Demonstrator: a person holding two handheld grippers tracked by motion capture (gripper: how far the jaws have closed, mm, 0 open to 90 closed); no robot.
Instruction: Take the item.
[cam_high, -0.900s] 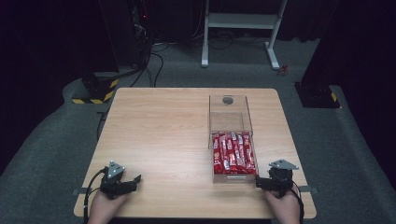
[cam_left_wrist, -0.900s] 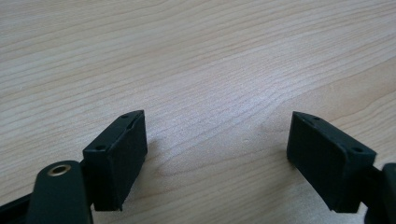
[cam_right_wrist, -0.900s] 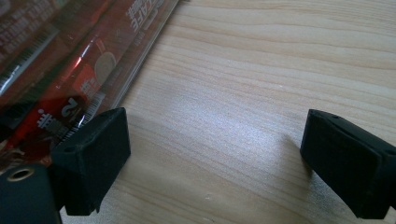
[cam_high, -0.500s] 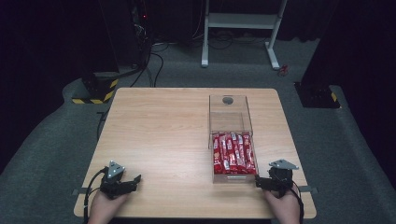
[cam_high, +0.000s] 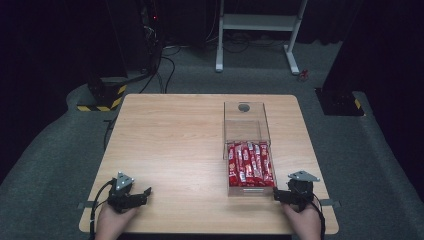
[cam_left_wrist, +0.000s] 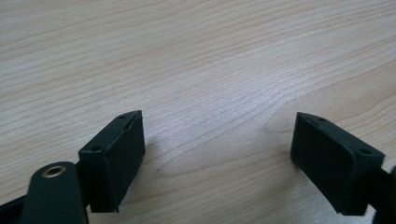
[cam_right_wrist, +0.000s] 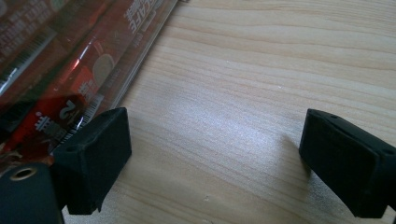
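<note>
Left gripper (cam_high: 142, 193) rests at the table's (cam_high: 175, 135) near-left corner, jaws apart, empty. Right gripper (cam_high: 278, 196) rests at the near-right corner, jaws apart, empty, just beside the clear box (cam_high: 243, 125) of red packets (cam_high: 249, 164) near the right edge.

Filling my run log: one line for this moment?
left gripper: open, empty | right gripper: open, beside clear box | red packets: in box

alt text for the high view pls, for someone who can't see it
A person's hands rest a left claw and a right claw on the near edge of a wooden table. By the right claw stands a clear box, its near half filled with red packets.
</note>
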